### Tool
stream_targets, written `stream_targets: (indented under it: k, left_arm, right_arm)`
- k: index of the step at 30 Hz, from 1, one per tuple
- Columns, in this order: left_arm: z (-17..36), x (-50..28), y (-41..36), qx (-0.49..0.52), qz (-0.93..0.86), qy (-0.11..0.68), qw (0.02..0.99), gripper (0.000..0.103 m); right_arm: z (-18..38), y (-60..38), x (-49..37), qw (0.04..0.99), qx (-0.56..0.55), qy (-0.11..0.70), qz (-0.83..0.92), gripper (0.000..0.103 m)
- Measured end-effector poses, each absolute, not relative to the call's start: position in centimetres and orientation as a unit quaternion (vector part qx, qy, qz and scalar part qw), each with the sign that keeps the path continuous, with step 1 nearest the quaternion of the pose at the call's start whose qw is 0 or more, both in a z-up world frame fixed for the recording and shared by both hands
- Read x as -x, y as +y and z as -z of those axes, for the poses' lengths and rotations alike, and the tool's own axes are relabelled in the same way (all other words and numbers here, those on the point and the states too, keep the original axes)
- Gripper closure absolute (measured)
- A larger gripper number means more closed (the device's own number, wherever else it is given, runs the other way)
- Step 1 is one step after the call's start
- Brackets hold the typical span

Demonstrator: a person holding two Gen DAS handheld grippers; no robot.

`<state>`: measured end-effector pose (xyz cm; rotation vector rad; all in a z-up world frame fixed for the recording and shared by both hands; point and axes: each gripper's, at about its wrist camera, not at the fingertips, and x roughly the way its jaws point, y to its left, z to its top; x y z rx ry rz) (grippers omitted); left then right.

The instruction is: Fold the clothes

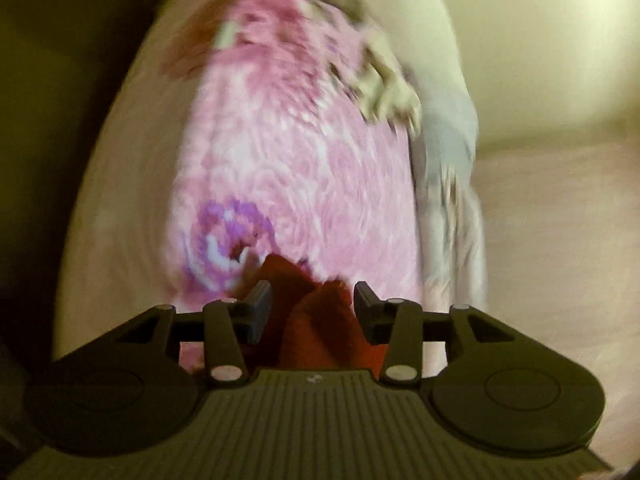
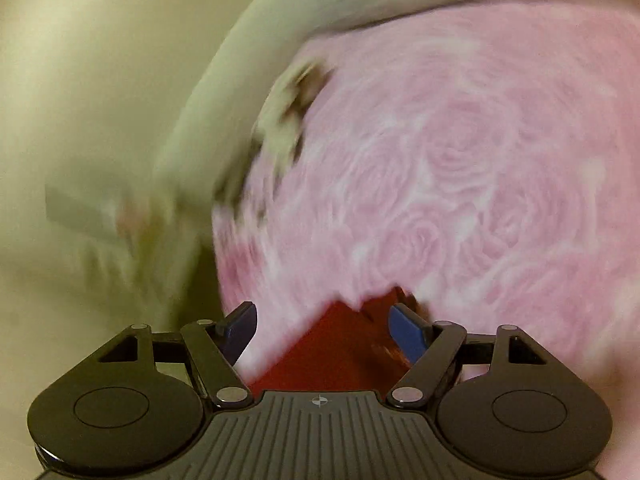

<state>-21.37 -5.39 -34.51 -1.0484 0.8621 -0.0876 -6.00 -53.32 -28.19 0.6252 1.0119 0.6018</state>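
Note:
Both views are blurred by motion. A red garment (image 1: pixel 316 312) lies bunched on a pink rose-patterned bedspread (image 1: pixel 288 152). In the left wrist view my left gripper (image 1: pixel 312 300) has its jaws apart with a fold of the red cloth standing between them; the pads do not press it. In the right wrist view my right gripper (image 2: pixel 324 324) is wide open over a flat corner of the red garment (image 2: pixel 332 348), which lies on the pink bedspread (image 2: pixel 460 168). Its blue pads (image 2: pixel 408 332) stand clear of the cloth.
A pale cream and grey piece of cloth (image 1: pixel 448 152) lies along the bedspread's right edge, with a mottled beige patch (image 1: pixel 384 80). In the right wrist view pale cloth (image 2: pixel 192 152) lies left of the bedspread. Dark space lies at the far left (image 1: pixel 48 80).

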Motion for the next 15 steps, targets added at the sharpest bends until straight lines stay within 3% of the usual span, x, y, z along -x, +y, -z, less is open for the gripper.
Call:
stream_targets:
  k: [4, 9, 10, 11, 12, 15]
  left_arm:
    - [34.7, 20.5, -8.5, 0.357, 0.098, 0.433, 0.822, 0.061]
    - [35.8, 19.5, -10.0, 0.341, 0.12, 0.425, 0.83, 0.062]
    - [36.2, 19.1, -10.1, 0.347, 0.119, 0.425, 0.828, 0.064]
    - [36.5, 18.9, -10.1, 0.355, 0.122, 0.424, 0.824, 0.077]
    - [36.6, 18.7, -10.1, 0.361, 0.124, 0.426, 0.821, 0.096]
    - [36.2, 18.7, -10.0, 0.365, 0.123, 0.417, 0.823, 0.096]
  right_arm:
    - [30.0, -50.6, 7.2, 0.798, -0.168, 0.476, -0.328, 0.027]
    - [33.1, -48.5, 6.4, 0.8, -0.122, 0.467, -0.357, 0.028]
    - [33.8, -48.3, 5.9, 0.796, -0.133, 0.47, -0.358, 0.035]
    - [34.4, -48.1, 5.5, 0.792, -0.145, 0.475, -0.356, 0.051]
    - [34.6, -48.2, 5.4, 0.788, -0.16, 0.481, -0.35, 0.093]
    - [33.4, -49.4, 5.7, 0.798, -0.197, 0.468, -0.325, 0.093]
